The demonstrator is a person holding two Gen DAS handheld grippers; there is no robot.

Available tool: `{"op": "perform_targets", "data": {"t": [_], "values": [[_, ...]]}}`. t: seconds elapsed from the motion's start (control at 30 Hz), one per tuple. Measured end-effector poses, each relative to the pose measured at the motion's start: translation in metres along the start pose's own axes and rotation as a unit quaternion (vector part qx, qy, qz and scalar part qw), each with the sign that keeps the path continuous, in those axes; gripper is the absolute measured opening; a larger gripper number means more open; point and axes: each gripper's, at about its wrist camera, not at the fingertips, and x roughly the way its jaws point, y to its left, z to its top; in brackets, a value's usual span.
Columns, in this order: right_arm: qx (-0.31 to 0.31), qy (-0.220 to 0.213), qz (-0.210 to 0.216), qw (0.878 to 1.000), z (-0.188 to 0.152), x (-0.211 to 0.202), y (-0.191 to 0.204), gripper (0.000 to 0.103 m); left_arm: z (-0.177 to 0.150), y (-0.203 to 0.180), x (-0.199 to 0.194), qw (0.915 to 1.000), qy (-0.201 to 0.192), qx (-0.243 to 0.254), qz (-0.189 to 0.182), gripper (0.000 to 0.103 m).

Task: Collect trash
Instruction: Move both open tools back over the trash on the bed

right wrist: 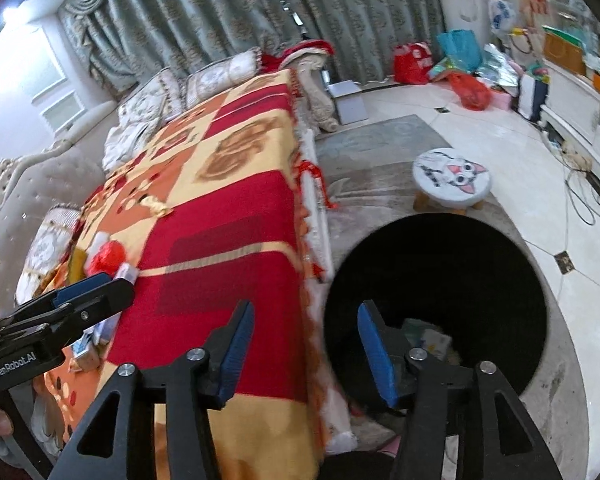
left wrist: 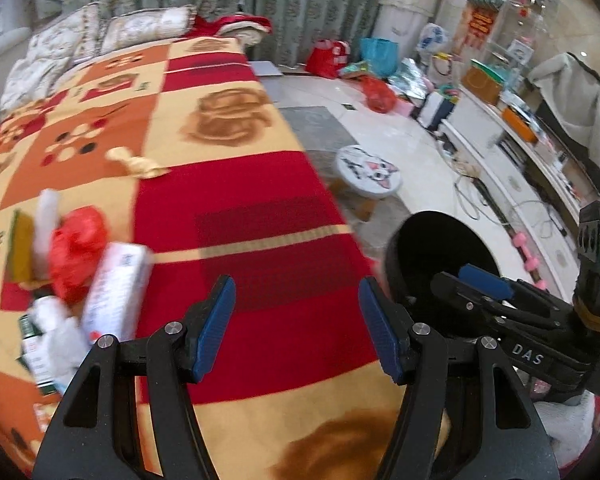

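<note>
Two hand-held grippers spread and empty, left hand-held gripper (left wrist: 296, 328) above red-and-yellow patterned bed blanket (left wrist: 240, 208), right hand-held gripper (right wrist: 306, 350) beside round black trash bin (right wrist: 452, 264), crumpled red plastic bag (left wrist: 76, 244) among litter.

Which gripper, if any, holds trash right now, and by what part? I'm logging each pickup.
Neither. The left gripper and right gripper both stand open with nothing between their pads; the trash lies on the bed.

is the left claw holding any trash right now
No, the left claw is open and empty, with only the blanket between its pads.
</note>
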Motion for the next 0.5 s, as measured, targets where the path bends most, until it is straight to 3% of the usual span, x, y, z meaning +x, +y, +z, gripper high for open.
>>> {"op": "perform_targets", "data": {"t": [0.5], "values": [[-0.087, 0.041, 0.068, 0.993, 0.002, 0.048, 0.115, 0.059, -0.014, 0.131, -0.042, 0.9929, -0.016, -0.08, 0.086, 0.063]]}}
